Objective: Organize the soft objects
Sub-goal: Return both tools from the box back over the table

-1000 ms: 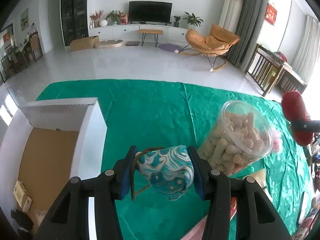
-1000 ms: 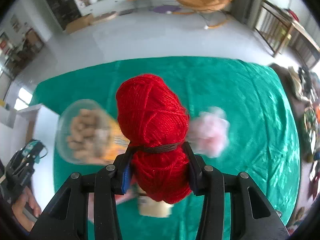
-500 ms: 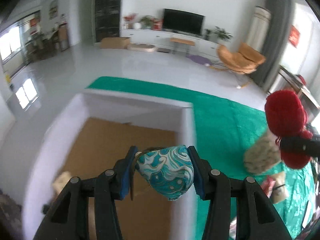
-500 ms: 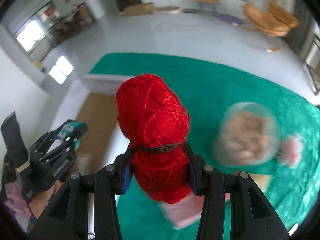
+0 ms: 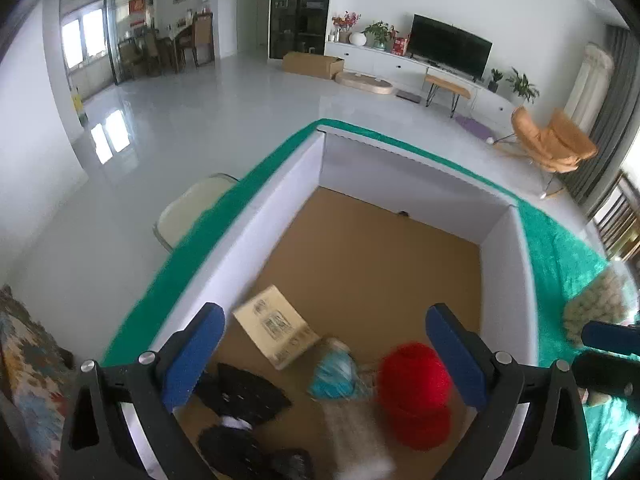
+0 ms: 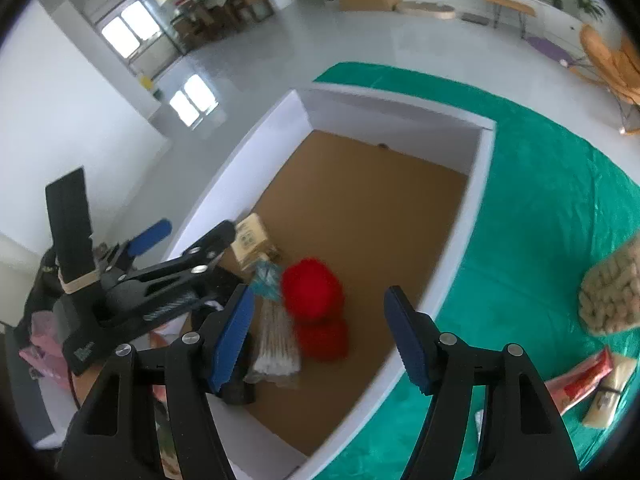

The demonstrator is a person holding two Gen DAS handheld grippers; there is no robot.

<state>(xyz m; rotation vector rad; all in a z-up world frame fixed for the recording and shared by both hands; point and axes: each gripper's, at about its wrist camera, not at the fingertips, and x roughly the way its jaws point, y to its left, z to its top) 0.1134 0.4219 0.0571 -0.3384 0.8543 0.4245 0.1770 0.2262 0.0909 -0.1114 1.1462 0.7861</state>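
Both grippers hang open and empty over the white-walled box (image 5: 404,168) with a brown floor. My left gripper (image 5: 326,354) has the red yarn ball (image 5: 414,392) and the teal patterned pouch (image 5: 334,372) below it, both blurred, inside the box. In the right wrist view my right gripper (image 6: 320,336) is above the red yarn ball (image 6: 314,300), with the teal pouch (image 6: 266,280) beside it in the box (image 6: 478,184). The left gripper's arm (image 6: 160,276) shows at the left there.
The box also holds a small cardboard carton (image 5: 276,326), black items (image 5: 240,390) and a white packet (image 6: 276,344). A clear jar of beige pieces (image 6: 610,296) and snack packets (image 6: 584,380) lie on the green cloth (image 6: 552,216) to the right. A chair (image 5: 188,208) stands left of the table.
Both grippers moved over the box and opened. The teal pouch left the left gripper and the red yarn left the right gripper; both are now in the box.
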